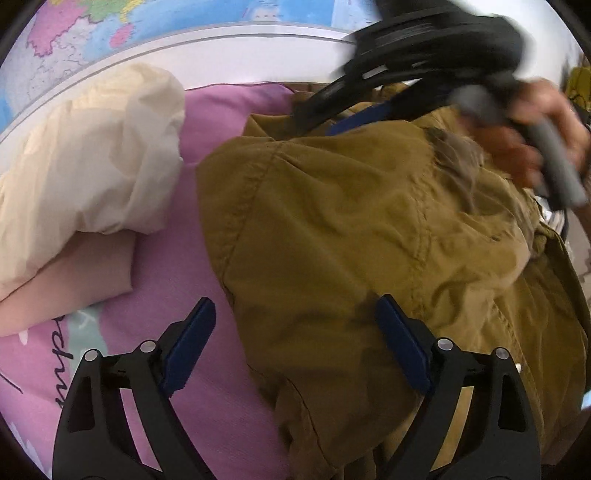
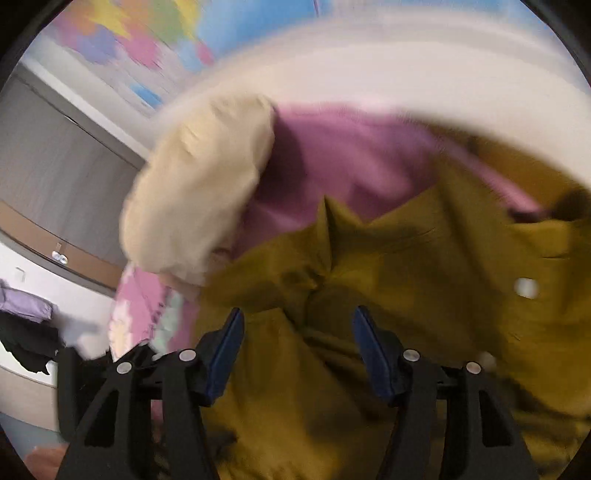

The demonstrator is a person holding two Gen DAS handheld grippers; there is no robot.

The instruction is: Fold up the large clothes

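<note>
A cream pillow [image 1: 85,162] is seen at the left on the pink bedsheet [image 1: 173,266], with the mustard-brown jacket [image 1: 351,229] heaped just beside it. The left hand-held gripper [image 1: 295,343] is spread over the jacket's edge, nothing pinched. The right hand-held gripper [image 2: 297,354] is spread above crumpled fabric, empty. An early laying-out step is judged; an edge must next be pinched and drawn flat.

An olive-mustard jacket [image 1: 351,229] lies on a pink sheet [image 1: 221,122] printed with dark script, beside a cream pillow [image 1: 92,155], under a wall map [image 1: 110,26] patched pink, green, yellow and blue.
</note>
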